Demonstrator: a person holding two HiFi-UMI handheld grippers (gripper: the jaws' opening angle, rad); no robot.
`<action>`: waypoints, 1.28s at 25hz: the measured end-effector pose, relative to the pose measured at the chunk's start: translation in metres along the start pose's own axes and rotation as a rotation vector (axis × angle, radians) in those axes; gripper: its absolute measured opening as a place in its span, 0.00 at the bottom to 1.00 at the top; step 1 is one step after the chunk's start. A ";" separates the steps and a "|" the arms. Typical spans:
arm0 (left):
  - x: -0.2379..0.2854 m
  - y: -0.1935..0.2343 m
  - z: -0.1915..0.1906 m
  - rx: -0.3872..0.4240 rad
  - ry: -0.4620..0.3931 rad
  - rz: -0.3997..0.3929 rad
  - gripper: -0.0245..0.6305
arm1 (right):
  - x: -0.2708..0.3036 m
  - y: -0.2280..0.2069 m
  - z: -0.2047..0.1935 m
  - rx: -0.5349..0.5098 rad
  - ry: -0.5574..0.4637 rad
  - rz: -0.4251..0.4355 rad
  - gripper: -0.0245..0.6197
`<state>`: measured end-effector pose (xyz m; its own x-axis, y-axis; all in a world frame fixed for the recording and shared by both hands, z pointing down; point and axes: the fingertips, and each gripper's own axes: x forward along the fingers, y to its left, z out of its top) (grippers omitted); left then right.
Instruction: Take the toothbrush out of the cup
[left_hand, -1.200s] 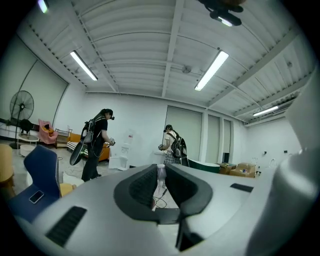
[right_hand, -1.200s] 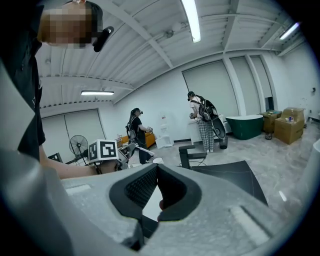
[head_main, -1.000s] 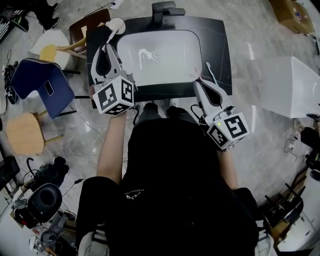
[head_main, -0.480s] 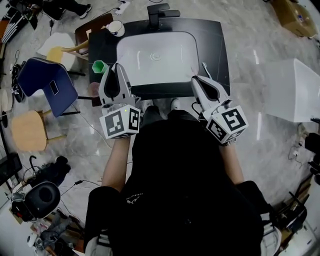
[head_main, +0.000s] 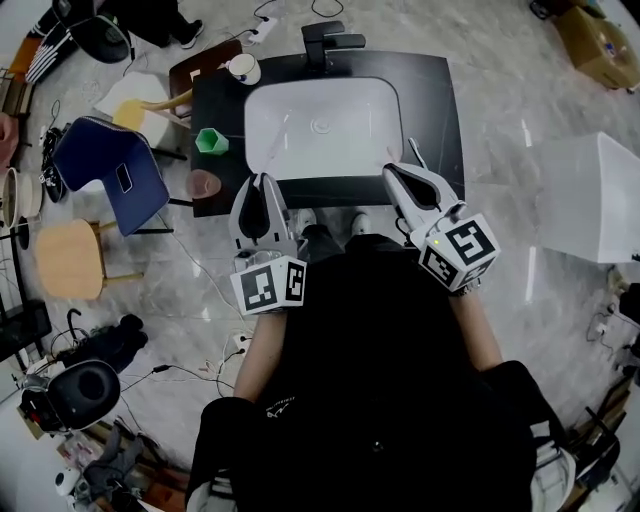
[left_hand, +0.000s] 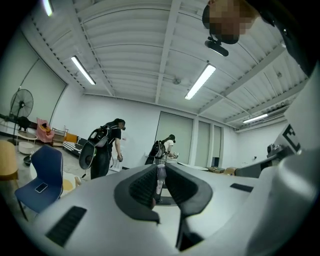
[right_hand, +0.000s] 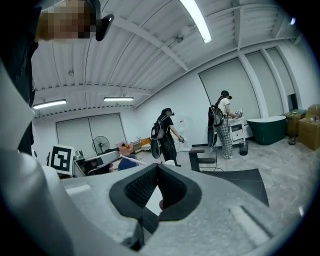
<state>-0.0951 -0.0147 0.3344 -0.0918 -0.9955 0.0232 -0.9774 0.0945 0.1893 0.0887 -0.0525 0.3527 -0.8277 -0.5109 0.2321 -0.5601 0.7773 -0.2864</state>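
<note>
A white cup (head_main: 243, 67) stands at the far left corner of the black counter (head_main: 446, 110). My left gripper (head_main: 262, 181) hovers at the counter's front edge, well away from that cup. It is shut on a thin pale toothbrush (head_main: 281, 132) that points out over the white sink (head_main: 322, 125). In the left gripper view the toothbrush (left_hand: 160, 176) stands pinched between the dark pads of that gripper (left_hand: 160, 169). My right gripper (head_main: 396, 171) is at the front right of the sink, shut on a second thin white toothbrush (head_main: 417, 152). The right gripper view shows its jaws (right_hand: 156, 167) together.
A green cup (head_main: 211, 140) and a pinkish object (head_main: 205, 183) stand on the counter's left strip. A black faucet (head_main: 328, 38) rises behind the sink. A blue chair (head_main: 105, 175) and wooden stools (head_main: 62, 262) are on the floor at the left. People stand farther off in the room.
My left gripper has pulled back from the white cup at the far left to the counter's front edge, with the toothbrush in it. The right gripper has hardly moved.
</note>
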 end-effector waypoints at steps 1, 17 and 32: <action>-0.003 -0.003 -0.003 -0.002 0.005 -0.001 0.11 | 0.000 0.001 0.000 -0.010 0.001 0.012 0.05; 0.006 -0.036 -0.001 0.022 -0.007 -0.068 0.11 | -0.009 -0.006 0.024 -0.076 -0.074 0.062 0.05; 0.024 -0.052 0.054 0.047 -0.084 -0.103 0.11 | -0.017 -0.006 0.087 -0.190 -0.170 0.083 0.05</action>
<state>-0.0571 -0.0434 0.2722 -0.0041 -0.9971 -0.0766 -0.9901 -0.0067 0.1402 0.1028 -0.0803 0.2694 -0.8732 -0.4847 0.0511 -0.4873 0.8657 -0.1143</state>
